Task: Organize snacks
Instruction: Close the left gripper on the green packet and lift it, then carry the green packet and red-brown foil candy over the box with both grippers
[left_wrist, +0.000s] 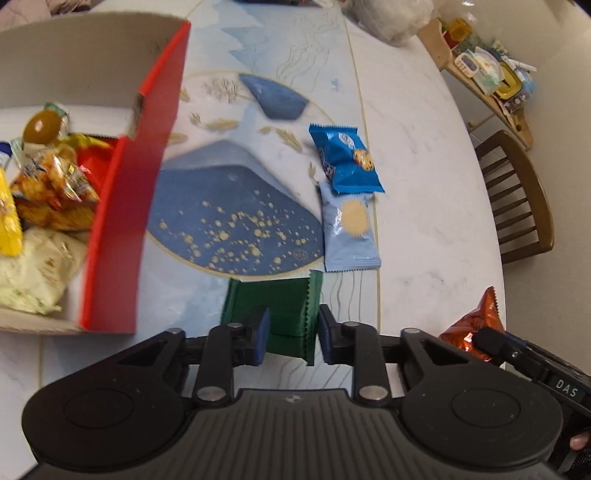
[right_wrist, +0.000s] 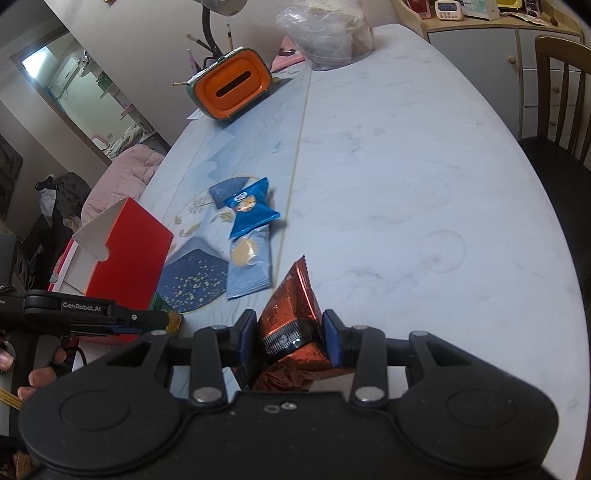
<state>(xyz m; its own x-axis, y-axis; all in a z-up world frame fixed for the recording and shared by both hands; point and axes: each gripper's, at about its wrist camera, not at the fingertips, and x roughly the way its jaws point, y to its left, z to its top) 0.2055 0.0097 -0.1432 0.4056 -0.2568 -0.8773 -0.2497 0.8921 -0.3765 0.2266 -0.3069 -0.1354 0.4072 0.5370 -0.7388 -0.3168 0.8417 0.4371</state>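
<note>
My left gripper (left_wrist: 291, 336) is shut on a dark green snack packet (left_wrist: 280, 302), held by its near end just above the table (left_wrist: 424, 184). To its left stands an open red box (left_wrist: 122, 221) with several snacks (left_wrist: 48, 177) inside. A blue cookie packet (left_wrist: 347, 158) and a light blue packet (left_wrist: 349, 229) lie on the table beyond the green one. My right gripper (right_wrist: 288, 339) is shut on an orange foil packet (right_wrist: 291, 295), which stands tilted between the pads. The same packet (left_wrist: 472, 325) shows at the right of the left wrist view.
An orange-lidded container (right_wrist: 232, 85) and a clear plastic bag (right_wrist: 325, 33) sit at the table's far end. A wooden chair (left_wrist: 517, 195) stands by the table's right edge, with a cluttered shelf (left_wrist: 487, 74) behind it. A hand (right_wrist: 40, 376) grips the left tool's handle.
</note>
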